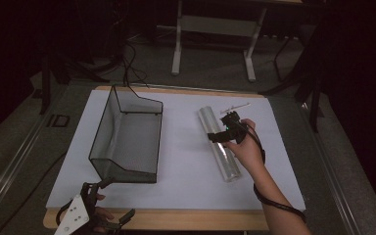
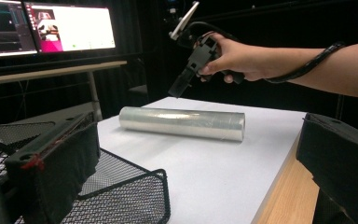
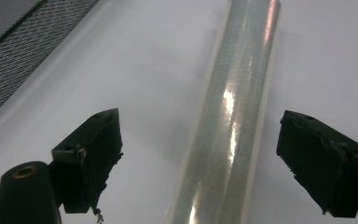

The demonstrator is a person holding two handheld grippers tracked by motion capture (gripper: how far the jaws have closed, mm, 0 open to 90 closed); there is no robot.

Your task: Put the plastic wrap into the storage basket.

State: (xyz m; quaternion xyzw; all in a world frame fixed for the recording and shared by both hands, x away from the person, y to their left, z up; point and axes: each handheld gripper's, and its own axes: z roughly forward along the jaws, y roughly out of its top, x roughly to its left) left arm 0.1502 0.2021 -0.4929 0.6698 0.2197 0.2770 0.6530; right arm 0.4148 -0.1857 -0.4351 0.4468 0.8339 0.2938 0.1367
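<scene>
We are working on a table (image 1: 176, 218) under a white sheet (image 1: 186, 147). A mesh tray (image 1: 127, 139) is standing on the sheet's left half, and a clear film roll (image 1: 219, 143) is lying on the right half, well apart from the tray.

The roll is lying flat, with its long axis running from the far centre toward the near right of the sheet. In the left gripper view the roll (image 2: 182, 123) is resting free on the sheet.

We are holding the right gripper (image 1: 223, 131) directly above the middle of the roll, clear of its surface. In the right gripper view its jaws are standing wide apart and empty, one on each side of the roll (image 3: 228, 116), so the opening is lying square across the long axis. We judge that a straight descent would put the roll between the jaws.

We are holding the left gripper (image 1: 111, 203) at the near left edge, just beside the tray's near corner, well apart from the roll. Its jaws are also standing apart, gripping nothing.

The right gripper is the nearer one by far.
</scene>
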